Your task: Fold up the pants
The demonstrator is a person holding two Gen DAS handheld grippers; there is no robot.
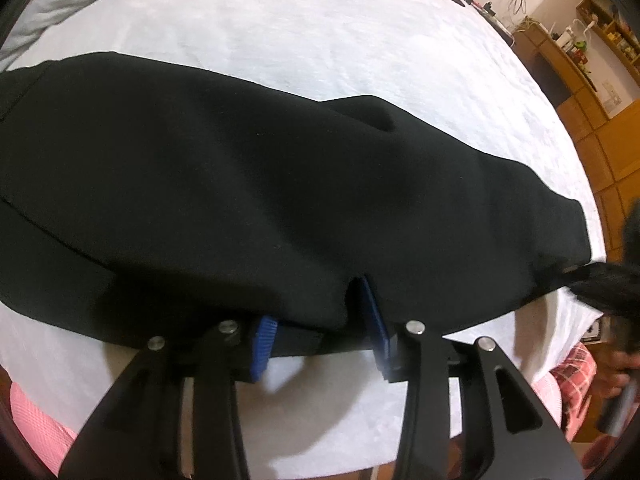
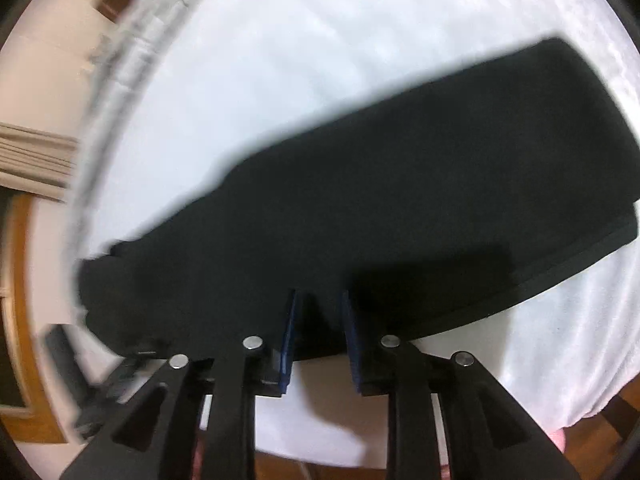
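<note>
The left claw [image 1: 320, 316] is gripping the near edge of the black pants [image 1: 240, 184], its blue pads [image 1: 262, 344] clamped on a raised pinch of cloth. The right claw [image 2: 318, 320] is pinching the near edge of the pants [image 2: 400, 200] likewise. The pants are lying lengthwise across the white surface [image 1: 320, 32], long axis running left to right.

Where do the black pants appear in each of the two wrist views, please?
Left wrist: black pants stretch across the middle, left edge to right, above the fingers.
Right wrist: black pants slant from lower left to upper right.
Shared landmark: the white bedsheet beneath them.
</note>
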